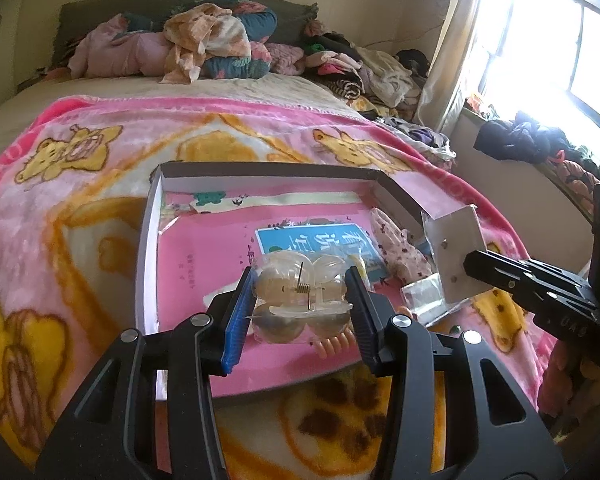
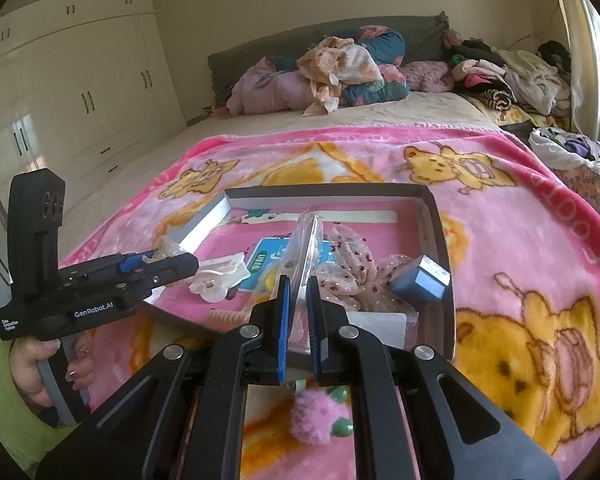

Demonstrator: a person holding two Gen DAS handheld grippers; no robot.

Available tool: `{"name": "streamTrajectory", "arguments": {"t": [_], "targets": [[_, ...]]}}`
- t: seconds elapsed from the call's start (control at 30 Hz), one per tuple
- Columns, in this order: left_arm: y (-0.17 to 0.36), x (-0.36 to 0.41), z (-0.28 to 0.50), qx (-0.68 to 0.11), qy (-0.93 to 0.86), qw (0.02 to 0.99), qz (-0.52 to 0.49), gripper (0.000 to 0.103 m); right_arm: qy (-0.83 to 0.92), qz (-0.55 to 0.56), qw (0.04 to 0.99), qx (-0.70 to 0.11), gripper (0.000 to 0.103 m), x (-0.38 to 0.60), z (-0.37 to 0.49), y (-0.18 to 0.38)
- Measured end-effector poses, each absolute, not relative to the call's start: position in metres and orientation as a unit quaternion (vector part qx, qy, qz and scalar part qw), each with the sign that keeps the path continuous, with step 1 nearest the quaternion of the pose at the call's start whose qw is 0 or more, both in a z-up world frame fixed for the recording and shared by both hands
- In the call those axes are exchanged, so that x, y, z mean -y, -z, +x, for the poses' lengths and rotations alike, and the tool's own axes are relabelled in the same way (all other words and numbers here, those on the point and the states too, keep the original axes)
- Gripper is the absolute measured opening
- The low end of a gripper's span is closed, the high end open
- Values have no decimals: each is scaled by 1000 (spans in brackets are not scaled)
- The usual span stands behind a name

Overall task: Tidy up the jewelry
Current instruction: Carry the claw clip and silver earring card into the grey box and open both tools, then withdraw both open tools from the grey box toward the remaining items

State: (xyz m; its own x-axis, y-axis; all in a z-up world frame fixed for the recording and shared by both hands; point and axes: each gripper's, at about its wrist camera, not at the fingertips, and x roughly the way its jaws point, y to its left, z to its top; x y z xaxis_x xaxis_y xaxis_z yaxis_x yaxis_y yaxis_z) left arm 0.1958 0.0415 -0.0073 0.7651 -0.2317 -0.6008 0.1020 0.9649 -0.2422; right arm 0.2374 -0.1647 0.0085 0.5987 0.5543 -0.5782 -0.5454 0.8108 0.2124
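Observation:
My left gripper (image 1: 300, 276) is shut on a clear plastic hair claw clip (image 1: 300, 300), held over the near part of a shallow grey-walled box (image 1: 260, 168) on the pink blanket. My right gripper (image 2: 298, 280) is shut on a thin clear plastic earring card (image 2: 306, 248), seen edge-on above the box (image 2: 324, 191). In the left wrist view the right gripper (image 1: 470, 264) holds that card (image 1: 456, 256) upright over the box's right corner. In the right wrist view the left gripper (image 2: 192, 264) reaches in from the left with the clear clip (image 2: 166, 248).
Inside the box lie a white hair clip (image 2: 220, 276), a floral scrunchie (image 2: 352, 272), a small blue case (image 2: 420, 284) and a peach comb (image 2: 228, 316). A pink pompom (image 2: 320, 412) sits on the blanket by the box. Piled clothes (image 1: 204, 44) cover the far bed.

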Motion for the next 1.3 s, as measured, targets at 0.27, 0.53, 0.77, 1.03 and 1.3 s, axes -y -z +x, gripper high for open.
{"name": "streamTrajectory", "arguments": {"t": [0.27,0.53,0.77,1.03,1.3], "targets": [[10,-31,215,-337,91,933,-88,36,-290,34,893,-343,8,175,262,0],[16,-21,228,-343,91,932,-77,36,-270,41,889,-368,9,172,284,11],[22,-16,233,-346,84,932,-63,37,-233,14,895,-380,10,168,288,20],[23,-14,234,-344,81,934,-58,41,-228,4,905,-359,39,176,271,16],[18,-15,229,-337,75,937,-54,55,-231,4,913,-336,56,189,251,9]]}}
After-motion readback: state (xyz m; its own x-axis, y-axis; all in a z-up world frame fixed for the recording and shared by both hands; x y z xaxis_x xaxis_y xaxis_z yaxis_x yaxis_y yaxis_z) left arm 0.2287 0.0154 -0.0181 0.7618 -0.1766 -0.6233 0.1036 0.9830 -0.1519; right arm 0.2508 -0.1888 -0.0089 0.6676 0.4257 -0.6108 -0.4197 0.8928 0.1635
